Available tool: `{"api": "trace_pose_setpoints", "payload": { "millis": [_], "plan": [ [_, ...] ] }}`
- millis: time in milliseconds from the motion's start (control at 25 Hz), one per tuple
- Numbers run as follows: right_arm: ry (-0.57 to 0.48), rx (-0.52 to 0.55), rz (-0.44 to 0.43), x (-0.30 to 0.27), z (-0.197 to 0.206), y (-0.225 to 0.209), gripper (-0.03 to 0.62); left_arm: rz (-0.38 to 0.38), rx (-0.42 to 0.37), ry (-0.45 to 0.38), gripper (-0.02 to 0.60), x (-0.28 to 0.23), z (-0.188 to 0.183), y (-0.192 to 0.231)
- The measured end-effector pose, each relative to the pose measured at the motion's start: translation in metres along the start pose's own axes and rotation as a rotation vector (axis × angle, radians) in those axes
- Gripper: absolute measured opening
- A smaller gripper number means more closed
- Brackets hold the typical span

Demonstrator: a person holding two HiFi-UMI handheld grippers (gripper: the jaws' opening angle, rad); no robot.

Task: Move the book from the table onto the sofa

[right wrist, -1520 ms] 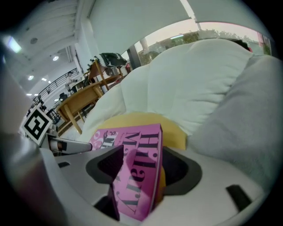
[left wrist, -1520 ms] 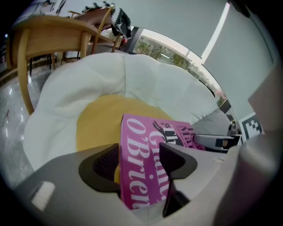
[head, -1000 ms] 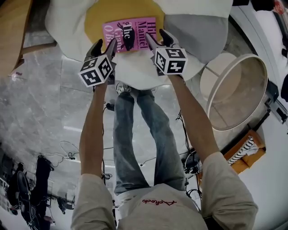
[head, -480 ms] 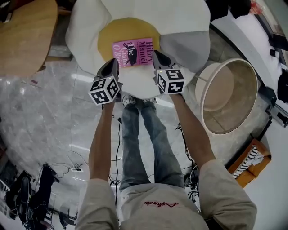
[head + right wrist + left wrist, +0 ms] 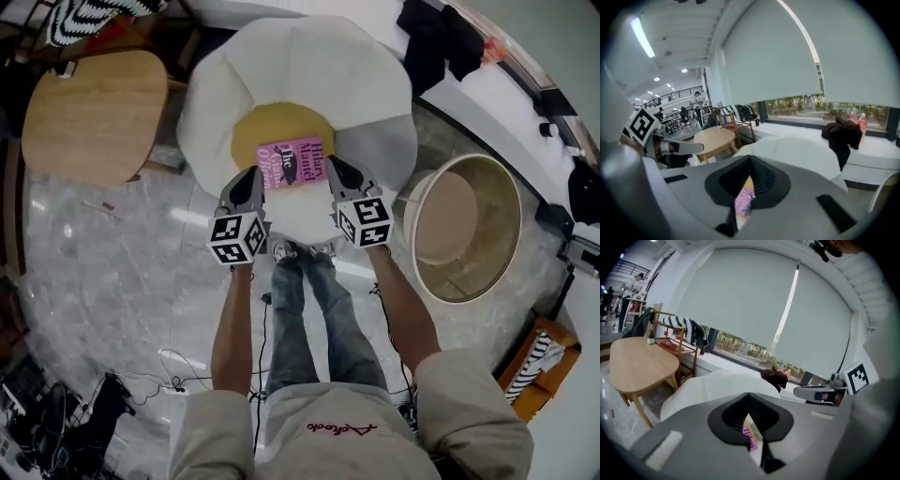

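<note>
The pink book [image 5: 298, 161] lies flat on the yellow middle cushion [image 5: 267, 127] of the white round sofa [image 5: 309, 66]. My left gripper [image 5: 249, 180] is lifted off the book's near left corner, shut and empty. My right gripper [image 5: 336, 172] is up at the near right corner, likewise shut with nothing in it. In the left gripper view the jaws [image 5: 749, 398] meet and a sliver of the book [image 5: 750, 436] shows below them. The right gripper view shows the same: closed jaws [image 5: 750, 161] with the book [image 5: 744, 202] far beneath.
A light wooden table [image 5: 94, 117] stands left of the sofa. A large round beige tub [image 5: 464, 225] sits to the right. Dark clothing [image 5: 436, 42] lies on the window ledge. Cables [image 5: 169, 361] trail over the marble floor by the person's legs [image 5: 309, 309].
Both grippers stood open on either side of the book a second ago; they have shut and risen away from it, and the book stays on the sofa.
</note>
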State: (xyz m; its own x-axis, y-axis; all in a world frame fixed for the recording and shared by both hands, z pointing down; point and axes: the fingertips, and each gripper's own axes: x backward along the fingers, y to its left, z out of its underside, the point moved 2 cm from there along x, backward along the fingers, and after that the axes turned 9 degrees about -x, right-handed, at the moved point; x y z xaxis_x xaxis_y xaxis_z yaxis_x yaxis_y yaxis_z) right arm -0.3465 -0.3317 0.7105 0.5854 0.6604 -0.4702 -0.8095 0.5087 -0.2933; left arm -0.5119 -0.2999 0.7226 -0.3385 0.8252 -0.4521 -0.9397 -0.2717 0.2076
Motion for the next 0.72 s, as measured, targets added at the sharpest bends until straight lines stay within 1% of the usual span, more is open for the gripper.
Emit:
{"api": "trace_pose_setpoints", "payload": {
  "millis": [80,160,280,400,520,640,720],
  "plan": [
    [-0.037,0.019,-0.007,0.019,-0.024,0.012,0.009,0.005,-0.03,-0.028,0.009,0.018,-0.024,-0.009],
    [-0.071,0.038,-0.005,0.041,-0.046,0.024,0.009,0.005,-0.025,-0.053,0.009,0.038,-0.044,-0.015],
    [-0.126,0.042,0.008,0.072,-0.083,0.04,0.009,-0.014,-0.012,-0.097,0.009,0.071,-0.077,-0.018],
    [-0.178,0.042,0.021,0.102,-0.119,0.057,0.009,-0.042,-0.058,-0.123,0.009,0.106,-0.111,-0.021],
    [-0.234,0.066,0.029,0.13,-0.156,0.071,0.009,-0.063,-0.057,-0.168,0.009,0.135,-0.148,-0.024],
    [-0.301,0.099,0.033,0.146,-0.197,0.081,0.009,-0.07,-0.094,-0.229,0.009,0.153,-0.195,-0.024],
    [-0.326,0.107,0.042,0.166,-0.214,0.087,0.009,-0.073,-0.105,-0.252,0.009,0.172,-0.216,-0.031]
  ]
}}
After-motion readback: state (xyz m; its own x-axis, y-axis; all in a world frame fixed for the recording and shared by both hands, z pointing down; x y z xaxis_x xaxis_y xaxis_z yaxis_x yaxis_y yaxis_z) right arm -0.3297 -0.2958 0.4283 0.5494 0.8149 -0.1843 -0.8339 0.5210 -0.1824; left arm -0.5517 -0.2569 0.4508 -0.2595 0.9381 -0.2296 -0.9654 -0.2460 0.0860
